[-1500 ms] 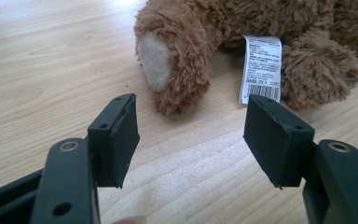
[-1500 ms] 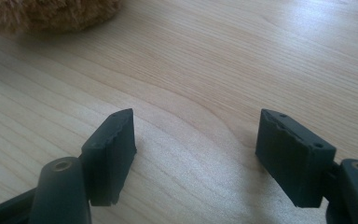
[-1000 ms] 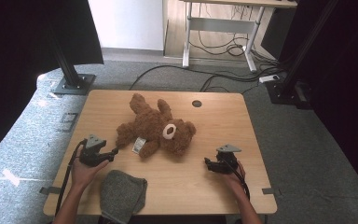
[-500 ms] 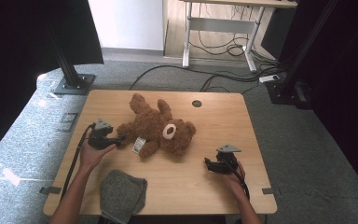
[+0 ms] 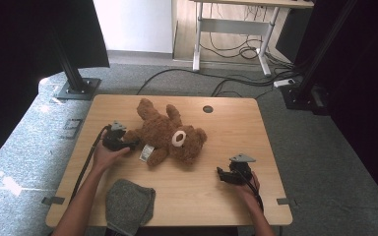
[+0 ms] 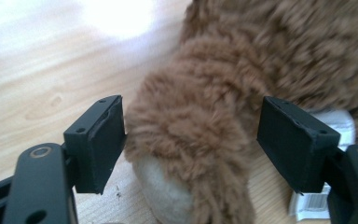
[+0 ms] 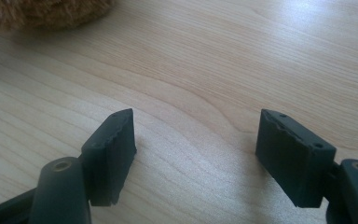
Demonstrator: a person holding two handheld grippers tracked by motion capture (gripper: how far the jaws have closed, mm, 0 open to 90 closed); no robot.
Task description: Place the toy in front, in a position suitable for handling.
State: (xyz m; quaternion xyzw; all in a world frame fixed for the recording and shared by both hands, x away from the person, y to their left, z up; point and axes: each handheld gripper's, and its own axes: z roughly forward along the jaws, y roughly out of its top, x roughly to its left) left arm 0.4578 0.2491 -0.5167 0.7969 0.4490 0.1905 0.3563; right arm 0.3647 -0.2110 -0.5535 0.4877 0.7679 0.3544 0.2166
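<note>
overhead, a brown teddy bear point(image 5: 170, 137) is seen lying on its back near the middle of the wooden table point(image 5: 226, 196). the left gripper point(image 5: 133, 144) is held at the bear's near paw, at the bear's left side. the right gripper point(image 5: 220, 175) is rested on the table, apart from the bear's head. a grey cloth point(image 5: 128, 206) is laid at the table's near edge, below the bear.

from the left gripper view, the jaws have just been opening and are spread wide; the furry paw point(image 6: 191, 140) is set between them, one pad grazed, not clamped. a white tag point(image 6: 326, 154) is noted beside the paw.

from the right gripper view, the jaws are spread wide over bare wood, nothing between them; bear fur point(image 7: 42, 11) is glimpsed beyond.
</note>
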